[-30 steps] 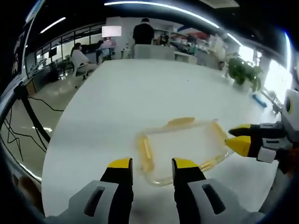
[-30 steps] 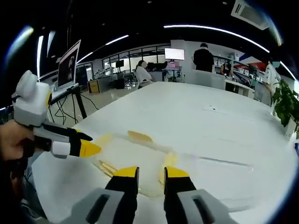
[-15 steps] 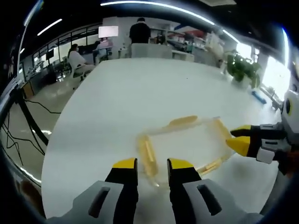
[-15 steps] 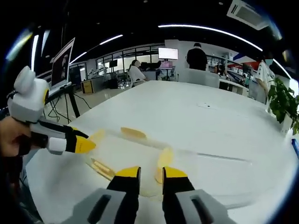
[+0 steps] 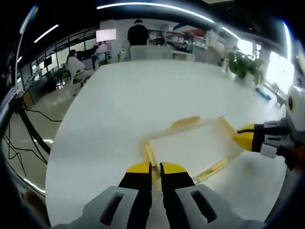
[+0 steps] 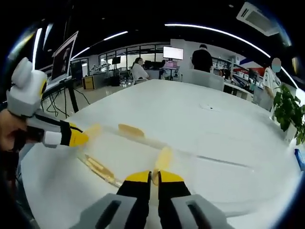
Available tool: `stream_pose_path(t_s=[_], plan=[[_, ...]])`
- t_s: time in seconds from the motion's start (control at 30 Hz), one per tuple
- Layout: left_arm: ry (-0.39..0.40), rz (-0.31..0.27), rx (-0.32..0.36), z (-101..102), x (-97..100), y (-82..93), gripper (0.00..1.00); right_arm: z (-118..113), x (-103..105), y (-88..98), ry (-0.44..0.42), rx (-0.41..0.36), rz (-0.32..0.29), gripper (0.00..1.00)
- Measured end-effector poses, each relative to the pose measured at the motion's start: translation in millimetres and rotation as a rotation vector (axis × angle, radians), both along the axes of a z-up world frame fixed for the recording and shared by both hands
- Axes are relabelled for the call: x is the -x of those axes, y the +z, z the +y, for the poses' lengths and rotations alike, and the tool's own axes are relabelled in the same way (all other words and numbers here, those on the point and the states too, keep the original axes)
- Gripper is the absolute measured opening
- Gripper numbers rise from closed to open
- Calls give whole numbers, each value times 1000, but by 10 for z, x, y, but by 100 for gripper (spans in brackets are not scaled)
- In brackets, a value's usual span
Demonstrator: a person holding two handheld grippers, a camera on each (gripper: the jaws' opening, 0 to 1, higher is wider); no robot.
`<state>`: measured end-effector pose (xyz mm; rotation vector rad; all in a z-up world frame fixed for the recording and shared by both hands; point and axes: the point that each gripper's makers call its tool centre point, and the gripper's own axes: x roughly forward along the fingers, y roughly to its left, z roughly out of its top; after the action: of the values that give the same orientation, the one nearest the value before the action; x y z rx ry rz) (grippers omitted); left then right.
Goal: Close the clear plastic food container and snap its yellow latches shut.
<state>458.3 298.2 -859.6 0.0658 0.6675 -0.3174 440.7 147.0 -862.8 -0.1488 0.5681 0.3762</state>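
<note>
The container (image 5: pixel 190 148) is seen lying flat on the white counter (image 5: pixel 128 95), its long axis running from the left tongs (image 5: pixel 151 168) toward the right tongs (image 5: pixel 245 140) in the left gripper view. A yellow latch (image 5: pixel 150 153) at the near short end is pinched between the nearly closed left tongs. In the right gripper view the container (image 6: pixel 128 152) stretches away leftward, and the right tongs (image 6: pixel 150 176) are closed on the upright latch (image 6: pixel 163 160) at their end. The left tongs (image 6: pixel 76 138) are seen there at the far short end. Another latch (image 6: pixel 130 130) on the far long side lies folded outward. Wide open counter (image 6: pixel 228 129) is offered beyond the container; the counter's edge curves close behind the left tongs, with cables (image 5: pixel 19 129) on the floor past it.
</note>
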Motion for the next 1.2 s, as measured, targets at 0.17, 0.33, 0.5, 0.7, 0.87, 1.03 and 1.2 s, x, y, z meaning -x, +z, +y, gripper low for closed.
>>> stream_pose_path(t_s=[0.17,0.33,0.5,0.7,0.87,1.03,1.2], plan=[[-9,3,-10,30,24,8,3,36,18,2,7,-15,9,0],[-7,0,-14,57,37,32,3,55,35,23,13,-26,15,0],[-2,0,-18,57,57,55,3,60,38,27,21,-35,25,0],[-23,-2,-25,38,83,99,3,41,28,70,24,-41,26,0],[-25,-18,-29,49,78,167,3,58,42,95,28,-53,31,0],[-22,-25,-31,52,94,212,2,77,68,129,33,-60,28,0],[-19,-32,-35,67,126,247,2,95,80,154,41,-65,26,0]])
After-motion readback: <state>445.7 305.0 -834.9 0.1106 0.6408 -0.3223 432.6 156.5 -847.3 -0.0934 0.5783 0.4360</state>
